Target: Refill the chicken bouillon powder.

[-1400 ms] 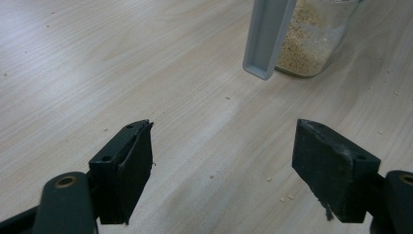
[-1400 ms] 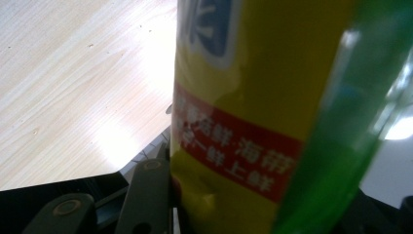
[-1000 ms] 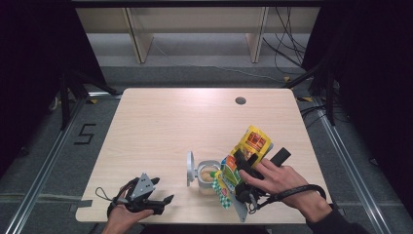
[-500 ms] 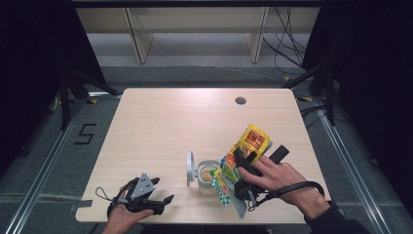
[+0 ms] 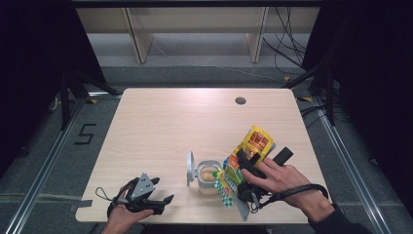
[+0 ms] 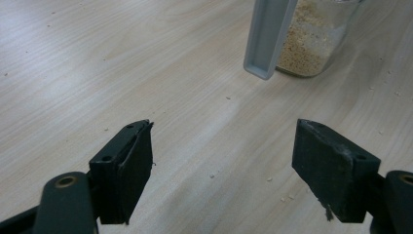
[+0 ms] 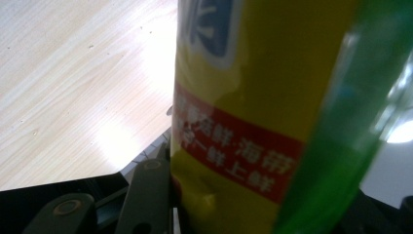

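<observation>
**Snack bag tips a bit more over the jar**

Barely anything moves since the earlier frames, honestly. Compared with a second ago the yellow snack bag (image 5: 252, 146) sits a touch more upright and closer over the clear container (image 5: 209, 176), and the person's right hand (image 5: 272, 176) is shifted slightly with it. The left gripper (image 5: 146, 199) stays put, well to the left of the container near the table's (image 5: 170, 122) front edge, jaws spread wide with nothing between them.

The right gripper (image 5: 242, 171) is clamped on the bag: in the right gripper view the yellow pack with its red band (image 7: 238, 161) fills the space between the jaws. The bag leans just right of the container, its lower end touching or nearly touching the rim. The container's grey lid (image 5: 189, 168) stands open on its left side, and there's crumbly beige stuff (image 6: 304, 44) inside.
</observation>
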Demonstrator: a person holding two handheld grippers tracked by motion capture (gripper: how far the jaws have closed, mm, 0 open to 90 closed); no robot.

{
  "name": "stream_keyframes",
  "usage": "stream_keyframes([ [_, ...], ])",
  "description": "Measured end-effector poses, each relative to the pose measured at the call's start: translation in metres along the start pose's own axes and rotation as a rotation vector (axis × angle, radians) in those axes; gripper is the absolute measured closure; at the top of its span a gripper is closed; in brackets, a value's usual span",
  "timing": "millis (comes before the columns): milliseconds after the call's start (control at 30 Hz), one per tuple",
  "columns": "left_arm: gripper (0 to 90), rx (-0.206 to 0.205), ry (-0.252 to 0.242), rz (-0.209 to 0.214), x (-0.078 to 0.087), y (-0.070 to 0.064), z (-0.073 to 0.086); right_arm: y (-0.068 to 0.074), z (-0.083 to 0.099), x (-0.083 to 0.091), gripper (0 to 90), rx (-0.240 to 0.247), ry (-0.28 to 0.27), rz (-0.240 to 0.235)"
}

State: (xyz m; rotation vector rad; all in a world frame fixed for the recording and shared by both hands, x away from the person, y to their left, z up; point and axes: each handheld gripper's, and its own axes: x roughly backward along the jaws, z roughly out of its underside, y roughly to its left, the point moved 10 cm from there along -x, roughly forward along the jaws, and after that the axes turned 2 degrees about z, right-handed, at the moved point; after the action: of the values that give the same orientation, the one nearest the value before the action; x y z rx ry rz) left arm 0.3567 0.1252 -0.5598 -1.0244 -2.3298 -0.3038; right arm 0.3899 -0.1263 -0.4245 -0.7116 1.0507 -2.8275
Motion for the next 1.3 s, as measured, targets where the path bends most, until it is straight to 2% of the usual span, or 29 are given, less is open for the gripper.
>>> stream_keyframes([
  [67,22.2,-0.001,0.001,0.0,0.0001,-0.0001,0.0001,-0.0004,-0.001,0.0003,61.7,-0.006,0.003,0.0],
  [100,22.2,-0.004,0.001,0.0,0.0001,0.0,0.0,0.0015,-0.0022,0.0008,61.7,-0.039,0.01,-0.009],
  [167,22.2,-0.003,0.009,0.01,0.0006,-0.0004,0.0004,0.0004,-0.0034,-0.0001,61.7,-0.032,0.004,-0.008],
  [200,22.2,0.004,-0.001,0.011,0.0002,-0.0011,-0.0003,-0.003,-0.0038,-0.0016,61.7,0.002,-0.01,0.003],
  [267,22.2,-0.011,0.003,0.002,0.0005,0.0006,-0.0001,-0.0045,-0.0041,-0.0022,61.7,0.008,-0.008,0.004],
  [300,22.2,-0.002,0.002,0.005,0.0,0.0,0.0,-0.0049,-0.0038,-0.0024,61.7,0.008,-0.005,0.003],
  [333,22.2,0.002,0.003,0.014,0.0003,-0.0013,-0.0001,-0.0023,-0.0041,-0.0025,61.7,-0.032,-0.001,-0.004],
  [367,22.2,0.0,0.0,0.01,0.0003,-0.0011,-0.0003,-0.0053,-0.0036,-0.0038,61.7,0.007,-0.007,0.001],
  [467,22.3,0.001,0.0,0.011,0.0004,-0.001,-0.0003,-0.002,-0.002,-0.0051,61.7,-0.034,0.004,-0.007],
  [500,22.3,0.001,0.0,0.011,0.0004,-0.001,-0.0003,-0.0046,-0.0011,-0.0063,61.7,0.003,-0.002,0.002],
  [600,22.3,-0.002,0.006,0.013,0.0005,-0.0011,0.0001,0.0008,0.0011,-0.006,61.8,-0.043,0.012,-0.014],
  [633,22.3,-0.007,0.004,0.012,0.0006,-0.0009,-0.0002,0.0004,0.0014,-0.0066,61.8,-0.037,0.006,-0.01],
  [667,22.2,-0.005,0.004,0.012,0.0006,-0.0011,-0.0001,-0.0015,0.0025,-0.0073,61.8,-0.002,0.0,-0.004],
  [700,22.3,-0.003,0.004,0.012,0.0005,-0.0011,-0.0001,0.0027,0.0034,-0.0054,61.8,-0.044,0.017,-0.017],
  [833,22.2,-0.008,0.003,-0.001,0.0001,0.0002,0.0002,0.0042,0.0051,-0.0024,61.8,-0.048,0.021,-0.017],
  [867,22.3,-0.019,0.004,0.0,0.0003,0.0006,0.0,0.0013,0.0054,-0.0029,61.8,-0.012,0.009,-0.006],
  [900,22.2,-0.034,0.003,0.001,0.0004,0.0013,-0.0006,0.0011,0.0051,-0.0023,61.8,-0.008,0.007,-0.006],
  [933,22.3,-0.033,0.003,0.0,0.0004,0.0013,-0.0005,0.0006,0.0049,-0.0014,61.8,-0.004,0.008,-0.007],
  [967,22.3,-0.006,0.002,0.0,0.0001,-0.0001,0.0001,0.0016,0.0046,-0.0002,61.8,-0.019,0.014,-0.011],
  [1000,22.3,-0.007,0.002,-0.001,0.0002,0.0001,0.0,0.0027,0.0038,0.0008,61.8,-0.043,0.018,-0.012],
  [1133,22.3,0.0,0.001,0.007,0.0006,-0.0005,-0.0003,0.0006,0.0013,0.0001,61.9,-0.039,0.011,-0.009],
  [1167,22.3,-0.002,0.002,0.007,0.0008,-0.0003,-0.0004,-0.0024,0.0004,-0.0013,62.4,-0.003,-0.002,-0.003],
  [1300,22.3,0.0,0.001,0.008,0.0007,-0.0005,-0.0003,-0.0036,-0.0034,-0.0034,62.4,-0.001,-0.012,-0.006],
])
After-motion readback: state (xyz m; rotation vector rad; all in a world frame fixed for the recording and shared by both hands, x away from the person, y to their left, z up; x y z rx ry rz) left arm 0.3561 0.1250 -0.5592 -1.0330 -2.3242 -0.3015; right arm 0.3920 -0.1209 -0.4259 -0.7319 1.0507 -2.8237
